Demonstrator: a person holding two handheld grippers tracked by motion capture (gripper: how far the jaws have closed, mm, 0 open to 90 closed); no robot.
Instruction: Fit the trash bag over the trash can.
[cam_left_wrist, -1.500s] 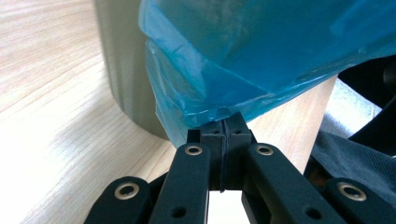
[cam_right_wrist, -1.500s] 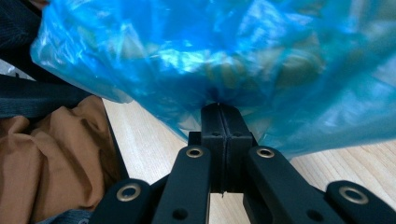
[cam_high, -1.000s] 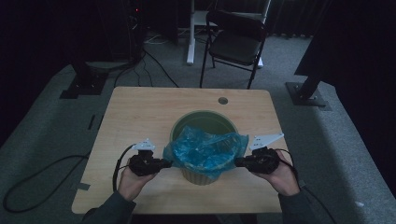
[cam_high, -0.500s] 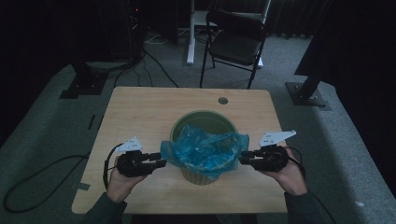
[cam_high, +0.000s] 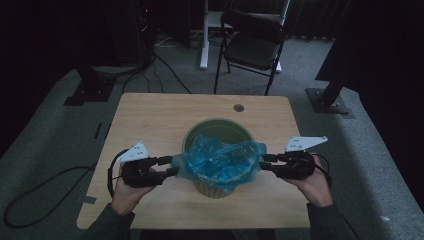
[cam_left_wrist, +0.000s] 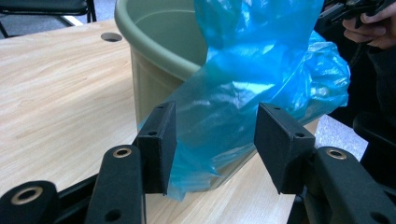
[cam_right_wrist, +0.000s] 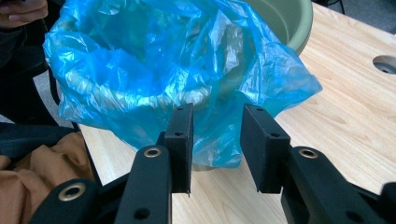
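Observation:
A pale green bin (cam_high: 220, 131) stands near the middle of the wooden table (cam_high: 165, 116), with a blue plastic bag (cam_high: 220, 161) draped over its near rim. My left gripper (cam_high: 172, 166) is at the bag's left edge, my right gripper (cam_high: 264, 164) at its right edge. Both sets of jaws have just been opening. In the left gripper view the bag (cam_left_wrist: 243, 98) hangs loose between the spread pads (cam_left_wrist: 161, 142), which do not press on it. In the right gripper view the bag (cam_right_wrist: 168, 70) lies just beyond the parted pads (cam_right_wrist: 261, 144).
A round cable hole (cam_high: 238, 107) sits in the table's far side. Behind the table stands a black folding chair (cam_high: 252, 47). Cables (cam_high: 35, 200) run across the grey carpet on the left. A dark stand base (cam_high: 327, 97) is at the right.
Both grippers were shut on the bag's edges a second ago; their jaws now stand apart and the bag has dropped loose. Both hands have risen slightly, the left more.

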